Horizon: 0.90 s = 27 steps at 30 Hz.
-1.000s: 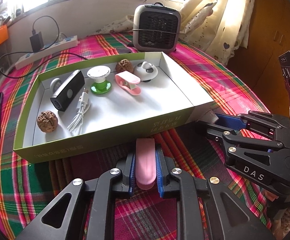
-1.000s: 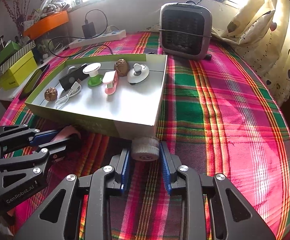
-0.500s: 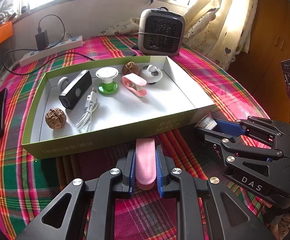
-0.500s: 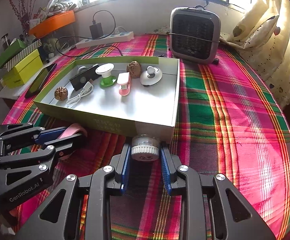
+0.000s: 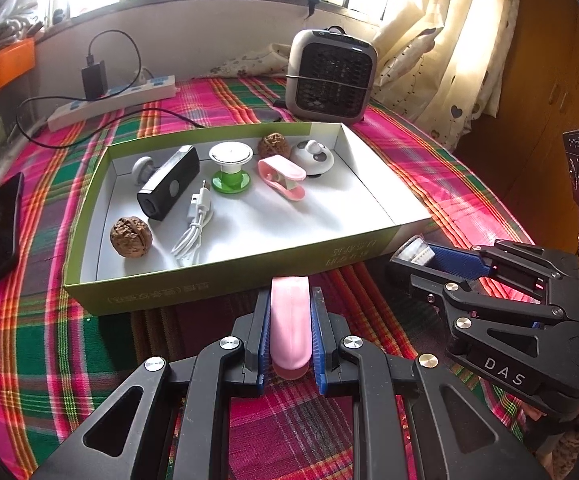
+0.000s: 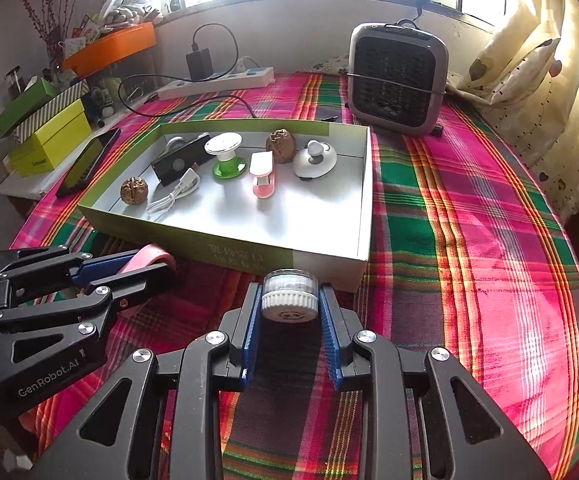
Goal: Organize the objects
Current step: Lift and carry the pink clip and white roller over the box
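The left gripper is clamping its blue ribbed pads tight on a flat, rounded pink plastic clip, jaws nearly together. The pads are covering the clip's sides, so only its top face and rounded end are showing. The right gripper is standing a little wider, pinching a small round clear jar with a ribbed white lid; what the jar is holding is too small to make out. In the left wrist view the jar is peeking out only at the right gripper's tip.

Both grippers are hovering just in front of the near wall of a shallow open cardboard box, green outside and white inside, lying on a pink and green plaid tablecloth. Printing on that wall is too blurred to read.

Inside the box are lying two brown walnuts, a black rectangular device, a coiled white cable, a green-and-white spool, a second pink clip and a white domed knob. A grey round piece is half hidden behind the black device.

Behind the box a grey square fan heater is standing, with a white power strip at the far left.
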Available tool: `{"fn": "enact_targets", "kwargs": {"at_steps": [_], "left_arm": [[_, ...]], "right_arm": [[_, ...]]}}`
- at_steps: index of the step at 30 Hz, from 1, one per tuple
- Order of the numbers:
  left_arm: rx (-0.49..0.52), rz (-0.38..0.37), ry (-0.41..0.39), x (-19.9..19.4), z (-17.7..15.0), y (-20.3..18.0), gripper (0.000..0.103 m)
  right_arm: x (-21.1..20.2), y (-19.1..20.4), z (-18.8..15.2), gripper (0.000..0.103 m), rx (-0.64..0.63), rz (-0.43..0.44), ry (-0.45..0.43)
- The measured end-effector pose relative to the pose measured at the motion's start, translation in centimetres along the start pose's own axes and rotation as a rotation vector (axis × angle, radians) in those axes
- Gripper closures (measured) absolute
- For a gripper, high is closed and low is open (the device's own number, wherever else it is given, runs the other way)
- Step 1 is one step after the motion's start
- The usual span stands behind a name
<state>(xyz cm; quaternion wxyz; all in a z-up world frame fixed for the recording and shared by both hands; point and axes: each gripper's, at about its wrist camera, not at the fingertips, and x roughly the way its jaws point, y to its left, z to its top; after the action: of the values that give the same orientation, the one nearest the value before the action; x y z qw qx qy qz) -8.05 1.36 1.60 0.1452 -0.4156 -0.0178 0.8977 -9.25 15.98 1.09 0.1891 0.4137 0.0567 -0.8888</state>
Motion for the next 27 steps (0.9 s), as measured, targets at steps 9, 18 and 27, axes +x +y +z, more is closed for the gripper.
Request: {"fn": "enact_targets", "kwargs": {"at_steps": [9,18,27], "left_arm": [[-0.008,-0.004,-0.019,-0.8,0.1,0.5,0.088],[-0.015,-0.009,-0.028,-1.5,0.2,1.0,0.088],[-0.005,-0.004,-0.046,-2.5,1.0,1.2,0.088]], "right_arm": [[-0.7,0.8,0.3,0.074,-0.009,-0.001,-0.016],[-1.1,1.4,0.7,0.074,-0.011,0.0,-0.027],[-1.8,1.4,1.4,0.074,-0.003,0.01,-0.053]]}}
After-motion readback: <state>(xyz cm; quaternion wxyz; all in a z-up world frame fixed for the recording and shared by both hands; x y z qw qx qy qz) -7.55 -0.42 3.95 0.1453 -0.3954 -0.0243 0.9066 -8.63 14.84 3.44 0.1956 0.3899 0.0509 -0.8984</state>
